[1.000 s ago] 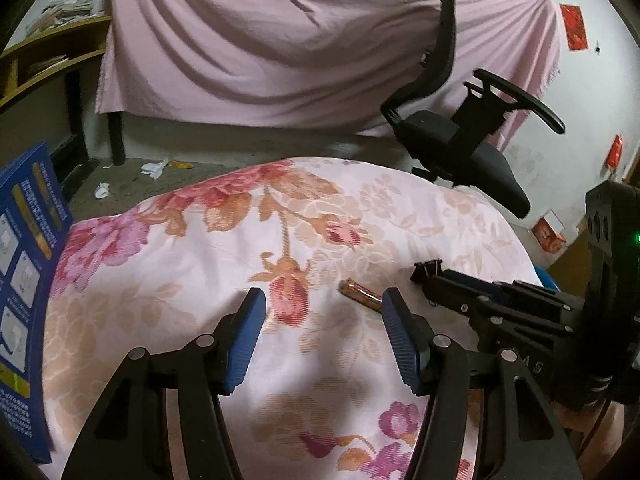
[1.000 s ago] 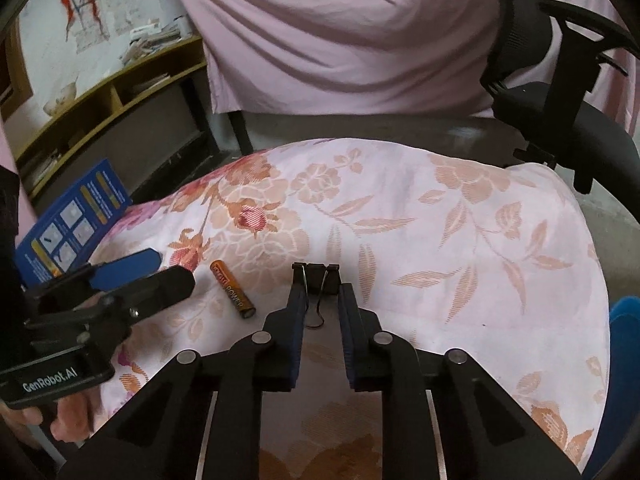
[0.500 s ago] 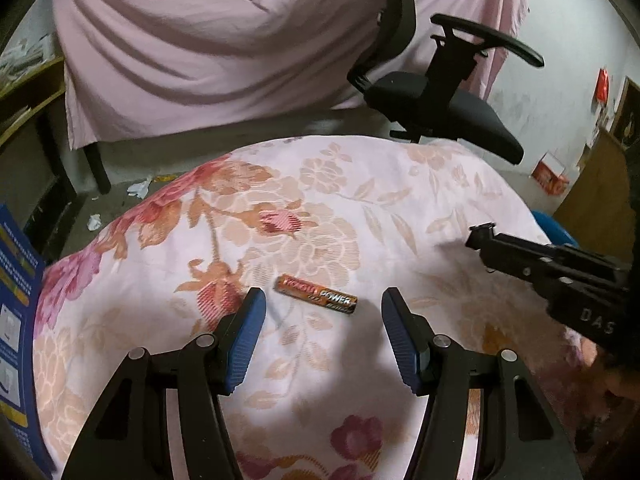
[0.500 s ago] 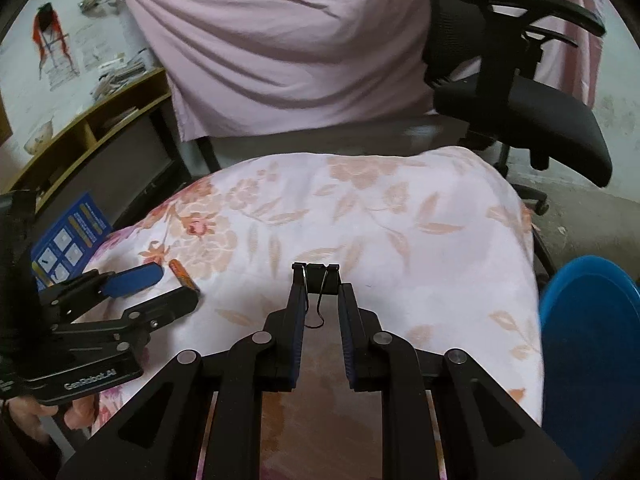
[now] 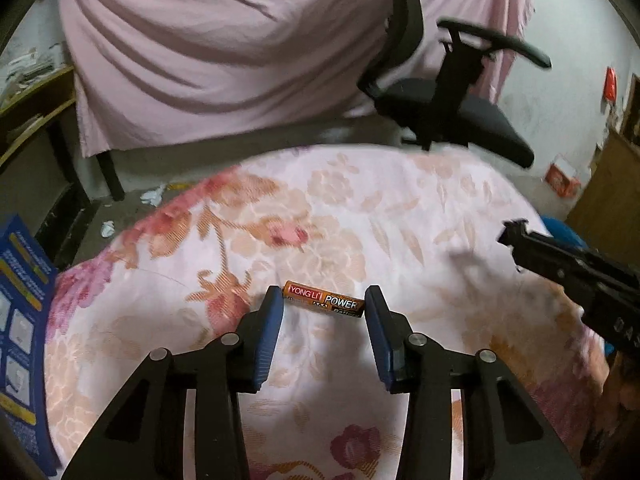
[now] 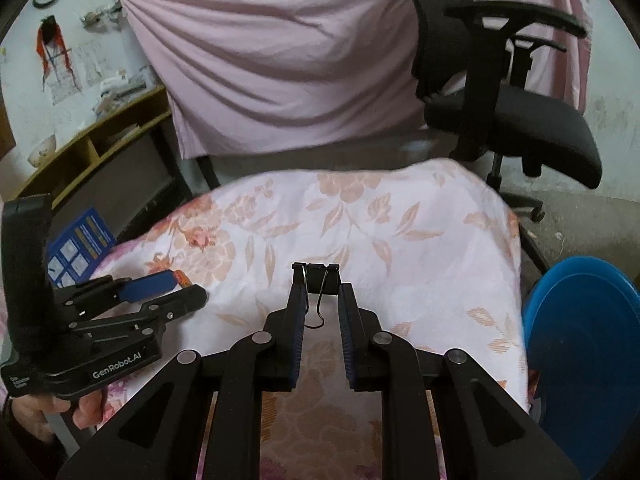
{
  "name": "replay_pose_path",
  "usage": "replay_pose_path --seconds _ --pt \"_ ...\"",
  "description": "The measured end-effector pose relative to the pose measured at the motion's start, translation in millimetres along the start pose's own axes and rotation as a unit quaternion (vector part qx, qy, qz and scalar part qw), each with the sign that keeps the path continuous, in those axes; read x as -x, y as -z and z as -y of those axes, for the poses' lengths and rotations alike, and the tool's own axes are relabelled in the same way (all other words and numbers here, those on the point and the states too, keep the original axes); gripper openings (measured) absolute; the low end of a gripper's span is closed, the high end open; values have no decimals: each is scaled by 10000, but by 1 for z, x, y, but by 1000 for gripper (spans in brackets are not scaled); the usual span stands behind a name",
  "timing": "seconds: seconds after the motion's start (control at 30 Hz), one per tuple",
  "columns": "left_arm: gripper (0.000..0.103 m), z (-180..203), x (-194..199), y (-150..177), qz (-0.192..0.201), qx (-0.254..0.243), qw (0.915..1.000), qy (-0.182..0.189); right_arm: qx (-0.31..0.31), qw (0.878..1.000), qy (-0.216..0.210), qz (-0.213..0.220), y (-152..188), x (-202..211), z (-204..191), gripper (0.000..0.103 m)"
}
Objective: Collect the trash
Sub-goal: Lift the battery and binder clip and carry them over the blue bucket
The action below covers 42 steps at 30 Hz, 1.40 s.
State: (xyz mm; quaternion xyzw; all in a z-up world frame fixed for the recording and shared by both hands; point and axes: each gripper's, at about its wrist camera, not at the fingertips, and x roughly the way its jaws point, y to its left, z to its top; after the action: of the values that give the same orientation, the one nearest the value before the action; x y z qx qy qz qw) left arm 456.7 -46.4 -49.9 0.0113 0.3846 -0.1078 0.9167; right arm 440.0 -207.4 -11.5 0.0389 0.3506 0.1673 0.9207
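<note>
Left wrist view | you are closing your left gripper (image 5: 324, 308) lengthwise around the orange cylindrical battery (image 5: 324, 303) on the floral cloth (image 5: 400, 220), pads seemingly touching its ends | right gripper (image 6: 320, 292) is clamping black binder clip (image 6: 320, 278).

The left gripper (image 5: 324, 304) is pointed downward, its jaws having just been closing, with a battery (image 5: 324, 303) bracketed between the pads. The right gripper (image 6: 320, 292) is kept clamped on a binder clip (image 6: 318, 276).
</note>
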Motion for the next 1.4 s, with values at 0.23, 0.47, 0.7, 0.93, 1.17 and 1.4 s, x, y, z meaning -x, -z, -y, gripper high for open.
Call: replay_pose_path --seconds 0.23,0.47,0.7,0.93,1.17,1.4 --pt "36 0 48 -9 1337 762 9868 506 132 9930 -4 1172 6 49 3 15" --pt "36 23 91 -17 2320 718 9664 843 138 9754 141 2198 0 88 15 15" --pt "37 50 125 -24 3015 362 9471 1037 -68 9549 332 2950 -3 126 39 15" --pt "37 91 133 -25 3236 -216 9389 1155 -238 9405 690 3319 1 153 60 15" --pt "37 128 111 -29 2903 -450 9431 1560 -426 9342 1136 3354 3 171 94 15" --pt "37 168 95 -34 2518 -581 9479 1863 -744 9337 1439 3192 9 180 133 15"
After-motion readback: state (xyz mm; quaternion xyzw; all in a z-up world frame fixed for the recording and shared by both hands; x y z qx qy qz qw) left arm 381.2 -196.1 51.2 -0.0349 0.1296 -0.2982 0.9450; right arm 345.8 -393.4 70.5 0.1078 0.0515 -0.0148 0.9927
